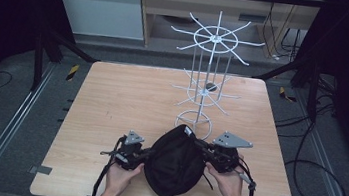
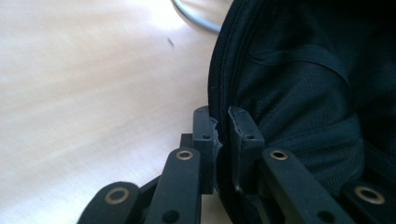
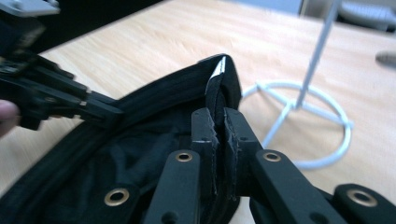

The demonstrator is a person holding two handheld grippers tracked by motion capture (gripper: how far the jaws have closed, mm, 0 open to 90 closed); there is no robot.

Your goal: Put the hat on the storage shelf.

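A black fabric cap [image 1: 175,161] lies near the table's front edge, between the two hands. My left gripper [image 1: 141,155] is shut on the cap's left rim; in the left gripper view the thick stitched edge [image 2: 219,98] sits pinched between the jaws of that gripper [image 2: 221,128]. At the cap's upper right edge, my right gripper [image 1: 202,148] is shut on the rim. The right gripper view shows that gripper [image 3: 220,123] clamping the folded rim [image 3: 219,79], with the left gripper [image 3: 100,111] on the rim farther off.
A white wire display rack [image 1: 210,67] with radiating hooks stands on the wooden table [image 1: 121,101] just behind the cap; its ring base [image 3: 303,123] lies close to my right gripper. A small dark object [image 1: 210,87] rests on the rack's lower tier.
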